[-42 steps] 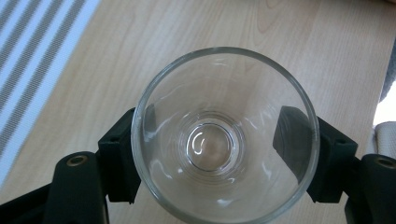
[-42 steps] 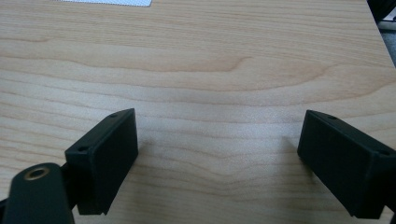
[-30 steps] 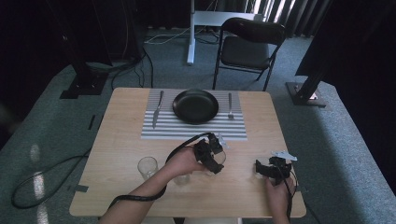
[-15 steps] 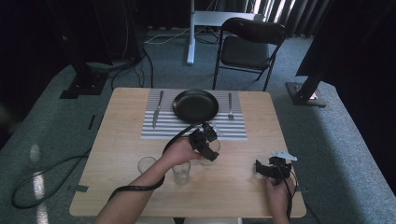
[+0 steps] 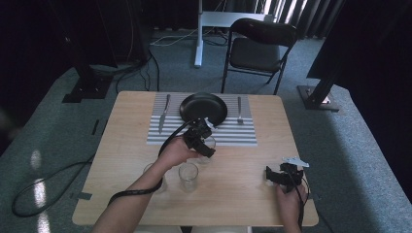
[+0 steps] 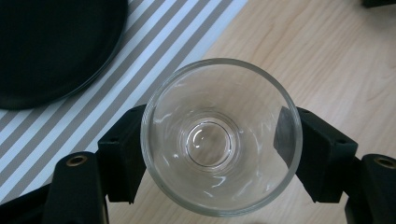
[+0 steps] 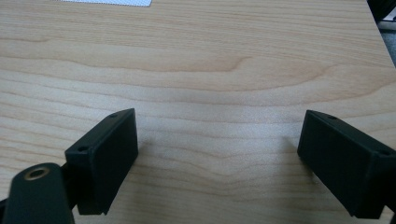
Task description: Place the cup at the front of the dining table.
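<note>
A clear drinking glass (image 6: 219, 140) is seen from above between the two black jaws of my left gripper (image 6: 210, 154), which press on its sides. In the high view this left gripper (image 5: 199, 136) holds the glass (image 5: 210, 144) at the near edge of the striped placemat (image 5: 233, 136), just in front of the black plate (image 5: 204, 108). Whether the glass rests on the table or hangs above it cannot be told. My right gripper (image 5: 284, 175) rests near the table's front right, and its jaws (image 7: 217, 154) stand wide open over bare wood.
Two more empty glasses stand near the front, one (image 5: 188, 175) beside the left forearm and one (image 5: 151, 174) partly behind it. A knife (image 5: 164, 114) lies left of the plate and a fork (image 5: 239, 109) right of it. A folding chair (image 5: 260, 48) stands beyond the table.
My left gripper has carried the glass away from the person and a little leftward, up to the placemat's near edge. The right gripper has stayed in place.
</note>
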A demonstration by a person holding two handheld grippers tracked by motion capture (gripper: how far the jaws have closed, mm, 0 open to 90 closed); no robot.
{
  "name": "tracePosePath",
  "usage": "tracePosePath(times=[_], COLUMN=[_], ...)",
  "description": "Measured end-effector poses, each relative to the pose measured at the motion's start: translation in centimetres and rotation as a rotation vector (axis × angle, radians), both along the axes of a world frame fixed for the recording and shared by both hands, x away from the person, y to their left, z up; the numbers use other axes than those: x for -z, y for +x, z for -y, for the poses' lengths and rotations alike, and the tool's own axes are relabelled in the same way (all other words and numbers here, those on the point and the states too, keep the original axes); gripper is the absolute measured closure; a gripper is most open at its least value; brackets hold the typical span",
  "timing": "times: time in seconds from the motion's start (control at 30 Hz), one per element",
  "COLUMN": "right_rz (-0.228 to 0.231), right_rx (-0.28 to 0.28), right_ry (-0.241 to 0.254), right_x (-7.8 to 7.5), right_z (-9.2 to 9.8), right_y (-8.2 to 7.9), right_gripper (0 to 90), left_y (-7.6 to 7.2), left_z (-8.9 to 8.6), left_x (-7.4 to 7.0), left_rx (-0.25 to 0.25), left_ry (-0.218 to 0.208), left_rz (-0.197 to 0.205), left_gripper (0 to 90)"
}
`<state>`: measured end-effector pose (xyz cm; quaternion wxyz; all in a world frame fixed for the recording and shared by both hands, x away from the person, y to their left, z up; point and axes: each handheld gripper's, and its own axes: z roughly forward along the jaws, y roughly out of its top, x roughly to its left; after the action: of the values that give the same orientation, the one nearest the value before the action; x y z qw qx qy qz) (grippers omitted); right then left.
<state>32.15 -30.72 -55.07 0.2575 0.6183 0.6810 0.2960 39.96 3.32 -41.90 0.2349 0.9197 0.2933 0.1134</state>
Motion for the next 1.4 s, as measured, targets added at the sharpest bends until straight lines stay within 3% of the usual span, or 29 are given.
tracePosePath(times=[0.27, 0.37, 0.63, 0.93, 1.13, 1.4], right_rz=[-0.001, -0.001, -0.001, 0.001, 0.001, 0.001], right_rx=[-0.001, -0.001, -0.001, -0.003, -0.003, -0.004], right_ry=[-0.002, -0.002, -0.001, -0.001, -0.001, -0.002], right_x=[0.0, 0.0, 0.0, 0.0, 0.0, 0.0], right_z=[0.0, 0.0, 0.0, 0.0, 0.0, 0.0], right_y=[0.0, 0.0, 0.0, 0.0, 0.0, 0.0], right_gripper=[11.6, 11.6, 11.6, 12.5, 12.5, 12.5], left_y=[0.6, 1.1, 1.8, 3.5, 4.9, 7.3], left_z=[-2.4, -4.1, -6.5, -8.6, -8.9, -9.5], left_x=[-0.5, -0.8, -0.9, -1.7, -1.8, -1.7], left_rx=[-0.042, -0.081, -0.142, -0.214, -0.262, -0.322], left_ry=[0.009, 0.016, 0.013, -0.052, -0.024, -0.032], left_rz=[0.000, 0.009, 0.003, -0.011, 0.013, 0.021], left_gripper=[28.5, 28.5, 28.4, 28.5, 28.5, 28.4])
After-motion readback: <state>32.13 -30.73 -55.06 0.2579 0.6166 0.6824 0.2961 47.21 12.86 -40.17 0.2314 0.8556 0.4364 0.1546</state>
